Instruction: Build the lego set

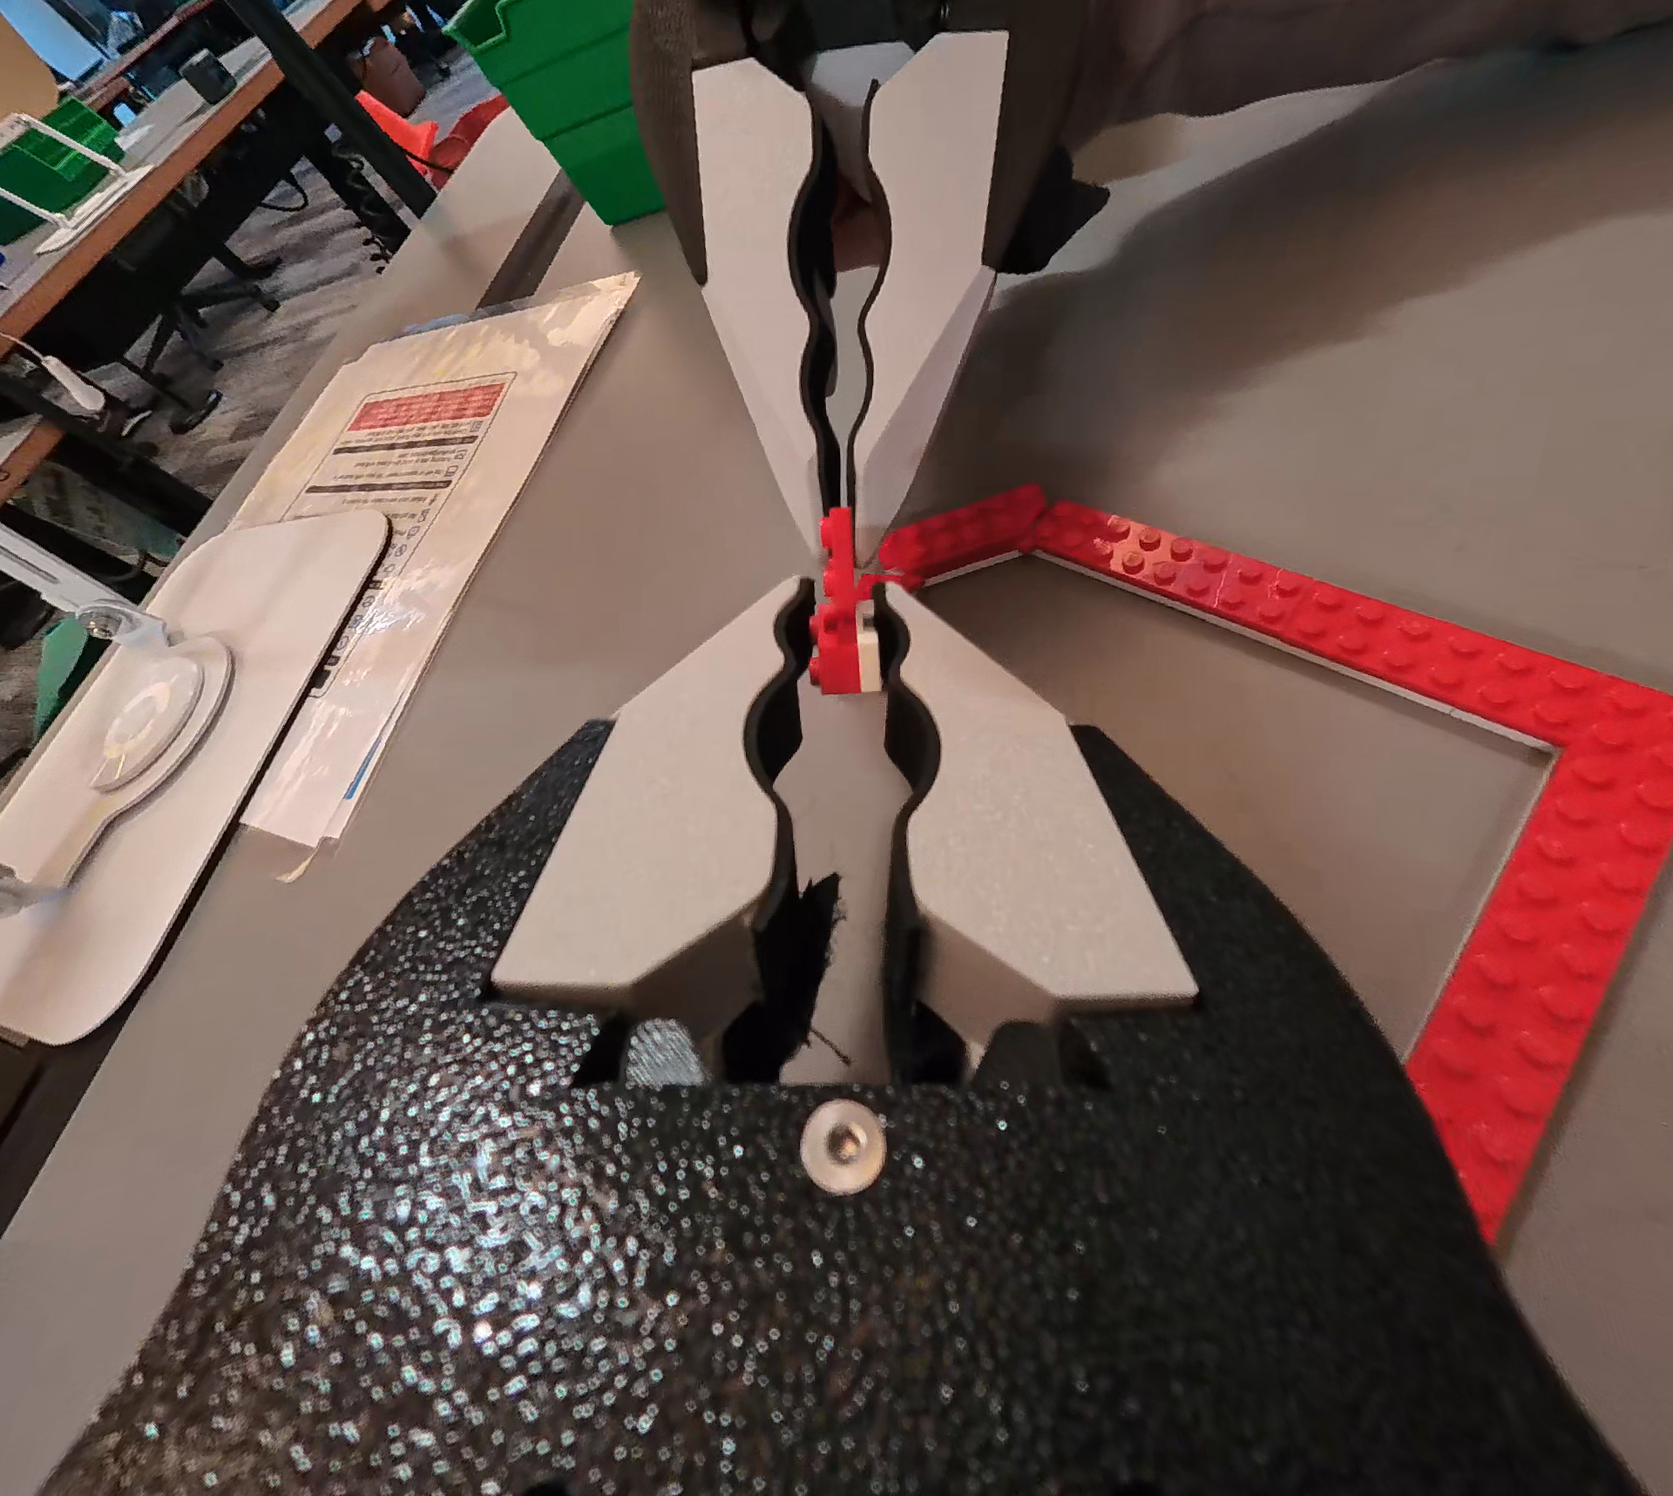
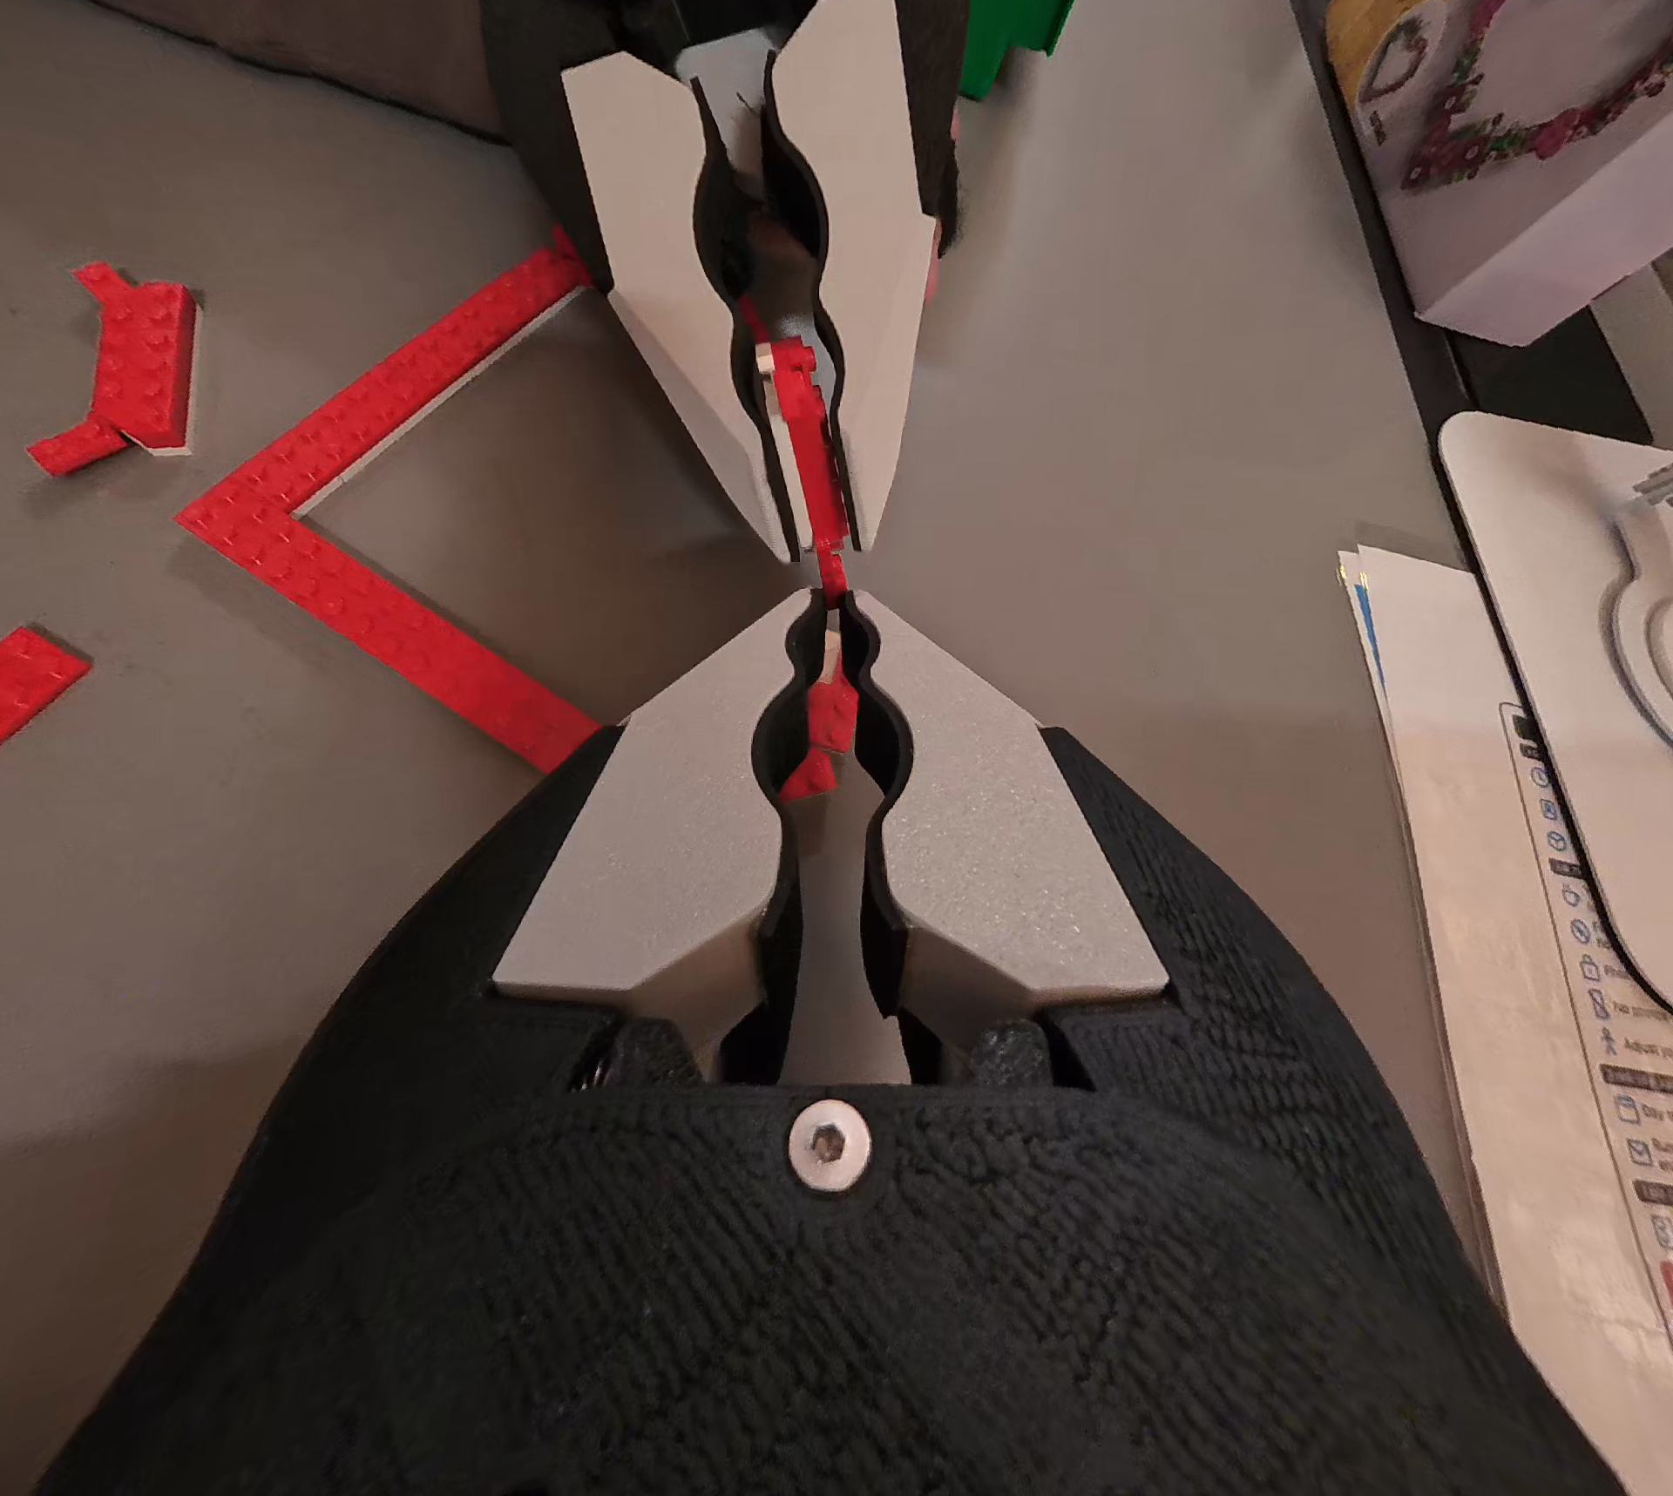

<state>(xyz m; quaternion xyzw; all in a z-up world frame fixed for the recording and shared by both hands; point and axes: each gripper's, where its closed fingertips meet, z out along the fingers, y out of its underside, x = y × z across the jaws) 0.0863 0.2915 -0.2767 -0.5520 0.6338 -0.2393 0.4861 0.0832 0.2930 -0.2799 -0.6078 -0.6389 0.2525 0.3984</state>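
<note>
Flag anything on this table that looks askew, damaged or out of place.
Nothing looks damaged or spilled. The flat red studded frame lies unfinished on the grey table, with two loose red plate pieces apart from it. Both tongs, left and right, are clamped on a small red-and-white brick assembly held in mid-air.

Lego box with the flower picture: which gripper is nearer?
Left, slightly. The left gripper, shut on the red-and-white assembly, sits level with the box, off to its side; the right gripper, shut on a red piece, meets it tip to tip farther back.
</note>
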